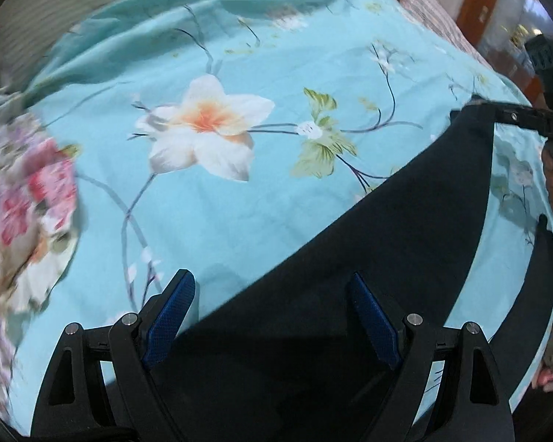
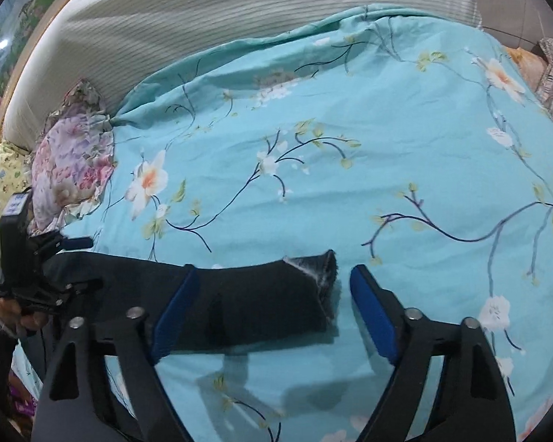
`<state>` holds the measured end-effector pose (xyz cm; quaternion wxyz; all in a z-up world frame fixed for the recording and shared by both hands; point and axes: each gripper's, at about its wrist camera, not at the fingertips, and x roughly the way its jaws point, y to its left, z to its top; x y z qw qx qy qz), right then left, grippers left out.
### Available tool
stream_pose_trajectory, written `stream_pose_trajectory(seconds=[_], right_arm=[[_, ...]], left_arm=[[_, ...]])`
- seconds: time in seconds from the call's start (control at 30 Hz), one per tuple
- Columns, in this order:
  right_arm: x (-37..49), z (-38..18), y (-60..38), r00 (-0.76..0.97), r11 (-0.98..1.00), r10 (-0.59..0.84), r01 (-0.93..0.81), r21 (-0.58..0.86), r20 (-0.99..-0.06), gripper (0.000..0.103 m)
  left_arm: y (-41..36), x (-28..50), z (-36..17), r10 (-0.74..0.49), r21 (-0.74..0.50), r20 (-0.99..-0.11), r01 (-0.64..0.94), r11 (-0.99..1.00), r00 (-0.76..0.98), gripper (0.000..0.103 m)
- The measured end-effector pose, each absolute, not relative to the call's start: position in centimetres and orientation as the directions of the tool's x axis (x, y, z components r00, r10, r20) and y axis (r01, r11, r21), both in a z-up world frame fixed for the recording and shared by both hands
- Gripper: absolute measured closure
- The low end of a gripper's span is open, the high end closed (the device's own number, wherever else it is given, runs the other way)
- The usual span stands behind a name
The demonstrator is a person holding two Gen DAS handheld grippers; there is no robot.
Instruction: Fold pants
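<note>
Dark pants (image 2: 247, 294) lie stretched along the near edge of a bed covered by a turquoise floral sheet (image 1: 239, 191), between the wide-spread fingers of the left gripper (image 1: 272, 316) and right gripper (image 2: 272, 309); a floral pillow (image 2: 70, 169) sits at the sheet's left edge, blurred in the left view
</note>
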<state>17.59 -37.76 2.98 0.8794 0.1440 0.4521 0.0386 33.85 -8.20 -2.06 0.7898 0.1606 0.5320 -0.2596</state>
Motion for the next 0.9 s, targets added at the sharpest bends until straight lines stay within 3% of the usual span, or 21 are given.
stream_pose_trajectory(seconds=[0.07,0.13,0.17,0.23,0.27,0.3,0.37,0.53,0.9], right_arm=[[17.8,2.8,-37.9,0.583,0.955,0.204,0.058,0.291,-0.786,0.04],[17.9,2.9,-37.9,0.586,0.955,0.206,0.055,0.292,-0.784,0.055],[17.9,3.0,-38.0,0.59,0.956,0.202,0.054,0.288,-0.781,0.057],[17.7,3.3,-38.1,0.602,0.958,0.198,0.047,0.282,-0.774,0.073],[17.5,3.6,-38.2,0.609,0.959,0.195,0.046,0.28,-0.769,0.077],[17.3,3.7,-38.4,0.614,0.958,0.196,0.046,0.283,-0.764,0.084],[16.8,4.1,-38.7,0.624,0.954,0.208,0.039,0.296,-0.753,0.089],[14.7,5.1,-38.4,0.653,0.956,0.214,0.013,0.293,-0.727,0.094],[7.0,6.1,-37.2,0.699,0.944,0.254,-0.029,0.328,-0.668,0.095]], left_arm=[[-8.5,34.4,-2.6,-0.24,-0.036,-0.933,0.595,0.803,0.267,0.019],[-8.9,34.4,-2.9,-0.263,-0.072,-0.937,0.608,0.791,0.231,0.032],[-8.9,34.3,-2.9,-0.273,-0.086,-0.937,0.613,0.785,0.219,0.041],[-8.9,33.7,-2.8,-0.293,-0.105,-0.934,0.628,0.771,0.204,0.062],[-9.0,33.2,-2.6,-0.298,-0.107,-0.933,0.634,0.766,0.203,0.079],[-9.0,32.7,-2.4,-0.297,-0.099,-0.931,0.639,0.763,0.211,0.087],[-8.9,31.2,-1.5,-0.308,-0.092,-0.924,0.648,0.756,0.228,0.093],[-8.1,26.6,1.0,-0.357,-0.101,-0.894,0.654,0.75,0.271,0.095],[-7.3,15.7,3.6,-0.426,-0.139,-0.839,0.624,0.769,0.338,0.097]])
